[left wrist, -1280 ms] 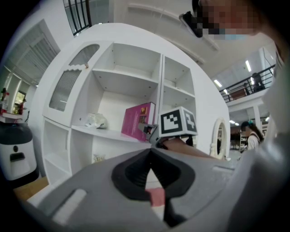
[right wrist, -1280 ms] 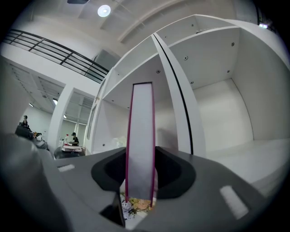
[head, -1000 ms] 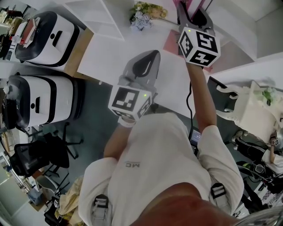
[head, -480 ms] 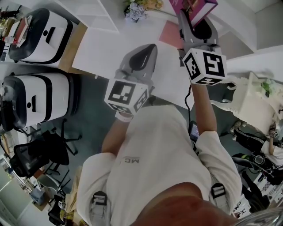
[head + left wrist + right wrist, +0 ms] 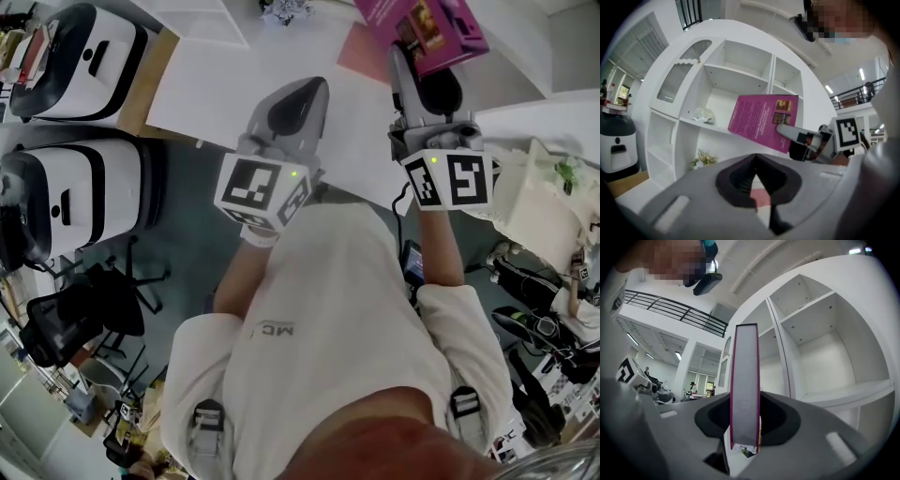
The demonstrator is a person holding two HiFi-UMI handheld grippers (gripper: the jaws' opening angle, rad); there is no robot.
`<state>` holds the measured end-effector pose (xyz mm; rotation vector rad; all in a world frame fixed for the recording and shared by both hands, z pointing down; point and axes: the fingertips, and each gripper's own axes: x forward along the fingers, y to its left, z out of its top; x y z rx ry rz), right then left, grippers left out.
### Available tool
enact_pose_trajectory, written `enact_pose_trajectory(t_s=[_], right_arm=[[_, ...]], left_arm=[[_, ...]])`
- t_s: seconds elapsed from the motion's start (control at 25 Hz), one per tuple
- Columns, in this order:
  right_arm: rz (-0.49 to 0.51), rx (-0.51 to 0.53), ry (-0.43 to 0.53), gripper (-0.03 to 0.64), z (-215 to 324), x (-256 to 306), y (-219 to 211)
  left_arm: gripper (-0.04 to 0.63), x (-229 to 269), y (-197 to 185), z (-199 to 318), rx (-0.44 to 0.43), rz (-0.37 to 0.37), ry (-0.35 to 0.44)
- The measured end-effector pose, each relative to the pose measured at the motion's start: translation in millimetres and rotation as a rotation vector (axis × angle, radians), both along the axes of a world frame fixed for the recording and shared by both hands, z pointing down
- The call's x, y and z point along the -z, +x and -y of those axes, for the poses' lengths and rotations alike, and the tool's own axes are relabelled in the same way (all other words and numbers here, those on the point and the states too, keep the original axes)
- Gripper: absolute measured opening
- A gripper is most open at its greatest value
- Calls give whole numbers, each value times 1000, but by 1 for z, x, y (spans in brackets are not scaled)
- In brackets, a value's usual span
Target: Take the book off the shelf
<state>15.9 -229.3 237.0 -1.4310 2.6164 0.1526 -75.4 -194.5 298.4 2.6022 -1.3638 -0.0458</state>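
Note:
A magenta book (image 5: pixel 427 28) is clamped between the jaws of my right gripper (image 5: pixel 422 58), away from the white shelf unit (image 5: pixel 736 79). In the right gripper view the book (image 5: pixel 745 390) stands edge-on, its pale page block between the pads of that gripper (image 5: pixel 745 427). The left gripper view shows the book's back cover (image 5: pixel 759 119) tilted in the air in front of the shelf's middle compartments. My left gripper (image 5: pixel 312 89) hangs lower left of the book, jaws together with nothing in them (image 5: pixel 757 185).
A flower bunch (image 5: pixel 704 160) and a crumpled white object (image 5: pixel 702 114) sit in shelf compartments. Two white machines (image 5: pixel 75 202) stand on the floor at the left, with a black chair (image 5: pixel 84 319) below them. Cluttered white gear (image 5: pixel 544 216) is at the right.
My right gripper has drawn back toward the person with the book, which now shows fully, off the shelf. The left gripper has shifted only slightly.

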Motion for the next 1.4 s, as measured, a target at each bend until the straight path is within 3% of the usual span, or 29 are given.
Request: enact_pose_trajectory(t_s=[0.32, 0.8, 1.4], right_arm=[[-20, 109, 26, 137, -45, -21, -18], [-74, 167, -190, 138, -71, -103, -20], [-94, 113, -378, 138, -79, -175, 6]], left_arm=[[2, -10, -13, -11, 17, 5, -16], [2, -38, -22, -19, 43, -4, -69], [2, -84, -22, -35, 34, 12, -140]])
